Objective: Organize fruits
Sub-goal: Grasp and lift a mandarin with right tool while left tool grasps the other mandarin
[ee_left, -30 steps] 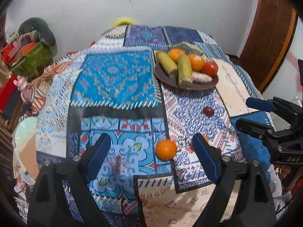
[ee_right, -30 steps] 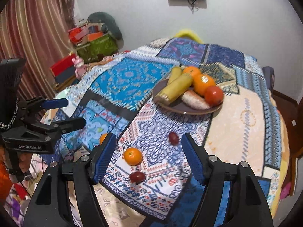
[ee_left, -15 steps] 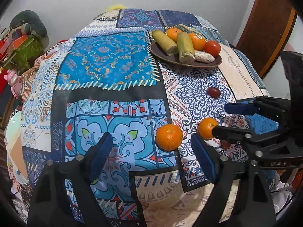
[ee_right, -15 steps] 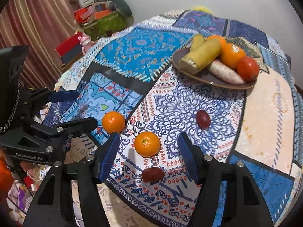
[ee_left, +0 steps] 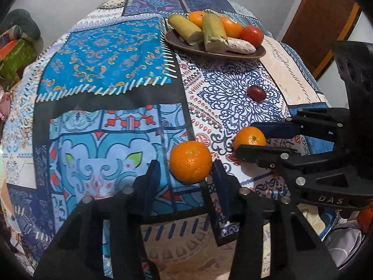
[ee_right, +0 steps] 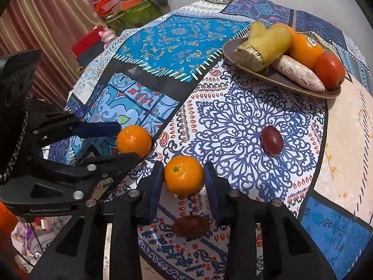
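Two loose oranges lie near the table's front edge. My left gripper (ee_left: 185, 175) is open with the left orange (ee_left: 190, 161) between its fingertips, a gap on one side. My right gripper (ee_right: 183, 175) is open around the right orange (ee_right: 183, 175), its pads close to the fruit's sides. Each gripper shows in the other view, straddling its orange (ee_left: 249, 138) (ee_right: 133, 141). A brown plate (ee_right: 279, 77) at the back holds corn cobs, oranges, a tomato (ee_right: 329, 70) and a pale sweet potato. A dark red fruit (ee_right: 271, 141) lies mid-table; another (ee_right: 191, 225) lies between the right gripper's arms.
A patchwork cloth (ee_left: 105, 53) covers the round table. Boxes, bags and a pink toy (ee_right: 107, 35) are piled by the curtain at the left. A brown door (ee_left: 319, 18) stands at the right.
Both grippers have moved down and forward over the table, and each now has an orange between its fingers. Their jaws have narrowed around the fruit.
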Motion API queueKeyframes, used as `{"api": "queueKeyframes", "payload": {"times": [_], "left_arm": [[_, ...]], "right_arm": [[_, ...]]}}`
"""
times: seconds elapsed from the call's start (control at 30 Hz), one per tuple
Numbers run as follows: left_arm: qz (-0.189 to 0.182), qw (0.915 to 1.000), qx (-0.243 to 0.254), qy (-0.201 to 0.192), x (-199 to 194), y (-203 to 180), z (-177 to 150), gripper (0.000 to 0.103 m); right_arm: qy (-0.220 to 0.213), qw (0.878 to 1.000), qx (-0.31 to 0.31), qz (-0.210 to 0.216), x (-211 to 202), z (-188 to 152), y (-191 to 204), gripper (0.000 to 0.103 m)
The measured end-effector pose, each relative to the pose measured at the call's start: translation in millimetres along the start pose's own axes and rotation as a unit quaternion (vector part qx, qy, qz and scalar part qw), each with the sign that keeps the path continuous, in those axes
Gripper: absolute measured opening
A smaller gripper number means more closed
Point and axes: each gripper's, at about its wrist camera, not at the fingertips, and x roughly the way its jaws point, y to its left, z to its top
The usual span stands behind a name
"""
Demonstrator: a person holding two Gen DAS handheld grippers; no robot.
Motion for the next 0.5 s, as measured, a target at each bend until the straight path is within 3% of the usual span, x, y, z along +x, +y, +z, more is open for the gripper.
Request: {"api": "queueKeyframes", "payload": {"times": [0.5], "left_arm": [[0.014, 0.9989, 0.007, -0.043, -20.1, -5.6, 29.8, 0.037]], "right_arm": [[-0.055, 0.997, 0.022, -0.044, -38.4, 8.8, -31.7, 0.032]]}}
